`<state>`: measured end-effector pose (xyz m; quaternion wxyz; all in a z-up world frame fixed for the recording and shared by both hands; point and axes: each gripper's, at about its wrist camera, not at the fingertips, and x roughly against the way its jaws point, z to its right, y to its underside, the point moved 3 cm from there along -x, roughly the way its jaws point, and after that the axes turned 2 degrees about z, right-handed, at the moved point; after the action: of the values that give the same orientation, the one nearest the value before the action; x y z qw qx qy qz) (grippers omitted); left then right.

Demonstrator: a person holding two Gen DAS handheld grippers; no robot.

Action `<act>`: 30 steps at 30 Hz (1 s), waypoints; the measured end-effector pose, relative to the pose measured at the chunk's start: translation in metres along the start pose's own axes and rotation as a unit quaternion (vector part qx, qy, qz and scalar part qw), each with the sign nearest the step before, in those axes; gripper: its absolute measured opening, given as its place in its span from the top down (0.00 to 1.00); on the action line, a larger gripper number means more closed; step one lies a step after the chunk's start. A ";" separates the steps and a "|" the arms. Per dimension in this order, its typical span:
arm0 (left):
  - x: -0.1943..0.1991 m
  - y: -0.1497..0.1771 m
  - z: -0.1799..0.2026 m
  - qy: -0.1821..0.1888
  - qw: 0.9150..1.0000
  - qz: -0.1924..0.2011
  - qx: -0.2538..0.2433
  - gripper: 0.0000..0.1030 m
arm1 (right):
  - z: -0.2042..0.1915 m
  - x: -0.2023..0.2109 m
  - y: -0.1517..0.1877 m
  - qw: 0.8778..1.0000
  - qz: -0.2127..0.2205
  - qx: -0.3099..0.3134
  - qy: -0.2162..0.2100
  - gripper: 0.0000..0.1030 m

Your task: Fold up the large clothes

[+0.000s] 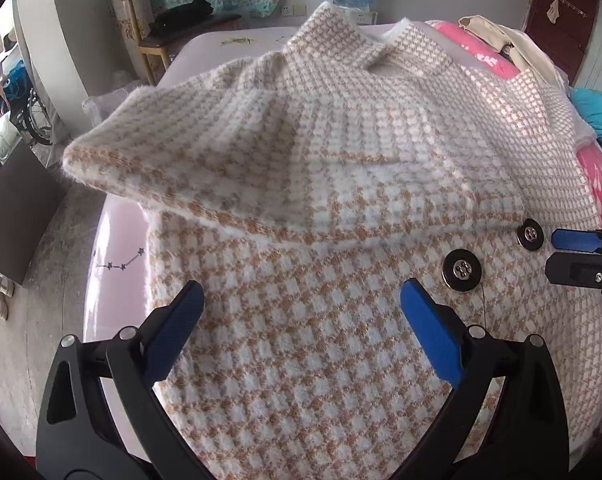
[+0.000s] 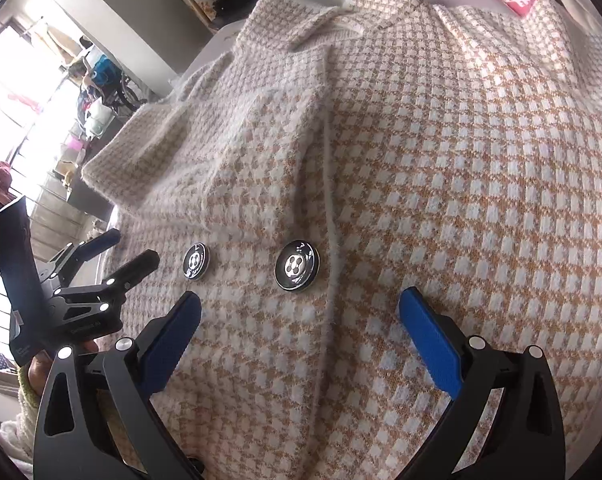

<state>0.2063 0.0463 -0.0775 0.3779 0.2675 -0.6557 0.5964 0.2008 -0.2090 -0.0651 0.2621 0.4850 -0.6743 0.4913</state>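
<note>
A: Where is the coat (image 1: 341, 208) being kept at the moment?

B: It is being laid out front side up on the pale bed (image 1: 113, 248), collar (image 1: 361, 48) pointing away. One sleeve (image 1: 189, 156) is lying folded across the chest, its cuff jutting out past the bed's edge.

A: And the claws?

B: Both are being held spread wide, with nothing gripped. The left gripper (image 1: 301, 320) is being hovered over the lower front panel, and the right gripper (image 2: 301, 320) is being held just below the two black buttons (image 2: 297, 266). In the right view the left gripper (image 2: 117, 252) is being seen beside the smaller button, also spread.

A: What could be going wrong from here?

B: Probably the thick, fuzzy knit is being underestimated. If only the top layer is pinched, the panel underneath is likely being left behind and the fold is being skewed. A finger could also be caught on a button or on the loose thread (image 1: 483, 304) hanging by it.

A: Anything else being risked?

B: The folded sleeve is only being held by its own weight; a hard tug at the hem could be sliding it off toward the floor. Whether the far sleeve is already folded cannot be told.
</note>
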 end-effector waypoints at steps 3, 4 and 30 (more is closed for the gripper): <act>-0.003 -0.001 -0.007 -0.008 1.000 0.000 0.003 0.08 | -0.003 0.019 -0.010 0.999 0.034 -0.001 -0.015 0.06; -0.006 -0.001 -0.009 -0.009 1.000 -0.002 0.007 0.08 | -0.002 0.024 -0.014 0.999 0.044 -0.006 -0.024 0.06; -0.016 0.004 -0.019 -0.010 1.000 -0.004 0.027 0.08 | -0.020 -0.030 -0.050 0.993 -0.006 -0.045 -0.113 0.67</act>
<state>0.2154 0.0638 -0.0933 0.3668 0.2860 -0.6419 0.6097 0.2555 -0.1813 -0.0617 0.2088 0.5290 -0.7179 0.4014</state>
